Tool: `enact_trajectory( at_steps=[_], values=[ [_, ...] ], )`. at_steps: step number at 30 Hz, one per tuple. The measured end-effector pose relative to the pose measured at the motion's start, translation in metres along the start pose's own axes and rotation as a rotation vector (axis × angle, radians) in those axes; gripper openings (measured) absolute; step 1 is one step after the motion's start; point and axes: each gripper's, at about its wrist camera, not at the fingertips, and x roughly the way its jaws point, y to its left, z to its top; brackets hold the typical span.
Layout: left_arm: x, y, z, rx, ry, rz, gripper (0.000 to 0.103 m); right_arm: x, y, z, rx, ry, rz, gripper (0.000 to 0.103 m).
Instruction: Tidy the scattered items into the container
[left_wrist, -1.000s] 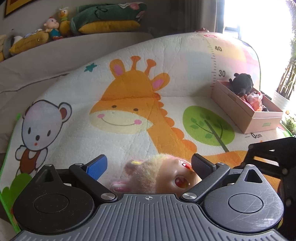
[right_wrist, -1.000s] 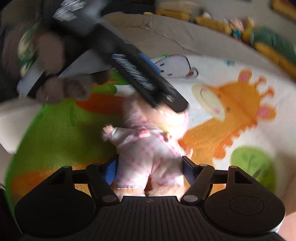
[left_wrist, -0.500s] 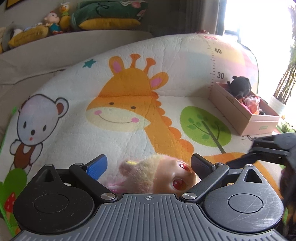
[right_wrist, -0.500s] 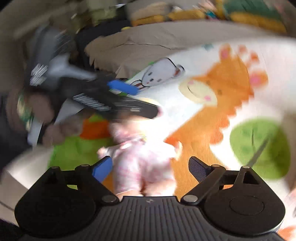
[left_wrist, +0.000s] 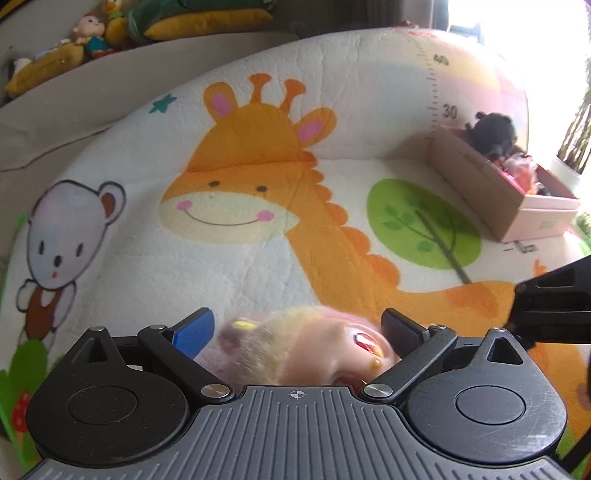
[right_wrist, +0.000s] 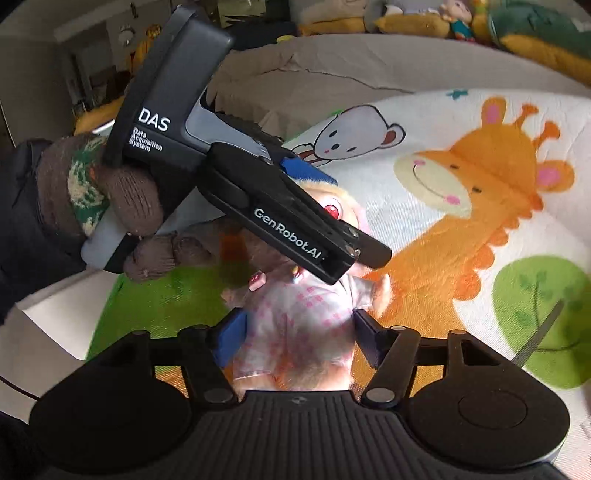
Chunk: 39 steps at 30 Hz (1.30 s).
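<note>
Mat (left_wrist: 332, 155): giraffe-print play mat fills both views; in the left view it sits a little lower and closer than a second ago.
Box (left_wrist: 491, 192): cardboard box at the mat's far right edge, holding a dark plush and other toys; it has slid slightly toward the frame's right edge.
Doll (right_wrist: 303, 317): pink-checked doll with pale hair and red eyes, gripped by both claws; well apart from the box, as before.
Left gripper (left_wrist: 295, 328): fingers wide apart around the doll's head, which lies between them; whether the pads press it cannot be told. The head is blurrier and lower than a second ago.
Right gripper (right_wrist: 295, 325): fingers press against the doll's body on both sides; the view was smeared before and is sharp now.
Gloved hand (right_wrist: 110, 206): holds the left gripper's handle, now larger and higher in the right view.
</note>
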Motion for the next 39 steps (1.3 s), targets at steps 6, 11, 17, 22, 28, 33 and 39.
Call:
enact_trajectory(
  at_steps=[6,11,17,22,28,33,39],
  values=[
    [-0.042,0.027,0.000,-0.090,-0.135,-0.046,0.100,-0.008,-0.014,-0.002,0.061,-0.032,-0.053,0.088],
    [-0.056,0.045,-0.013,-0.149,-0.166,-0.037,0.100,-0.020,-0.005,-0.012,0.034,-0.054,-0.102,0.092],
    [-0.051,0.054,-0.031,-0.207,-0.155,-0.052,0.100,-0.018,0.041,-0.029,-0.150,-0.082,-0.224,0.100],
    [-0.053,0.058,-0.038,-0.227,-0.168,-0.059,0.100,-0.002,0.040,-0.027,-0.093,-0.046,-0.220,0.075],
    [-0.047,0.067,-0.052,-0.253,-0.140,-0.037,0.100,-0.007,-0.003,-0.013,0.155,-0.025,-0.074,0.073],
    [-0.044,0.070,-0.057,-0.250,-0.111,-0.016,0.100,-0.007,-0.015,-0.010,0.211,-0.021,-0.028,0.073],
    [-0.072,0.070,-0.034,-0.309,-0.241,-0.086,0.100,0.008,0.018,-0.020,-0.029,-0.020,-0.181,0.073]
  ],
)
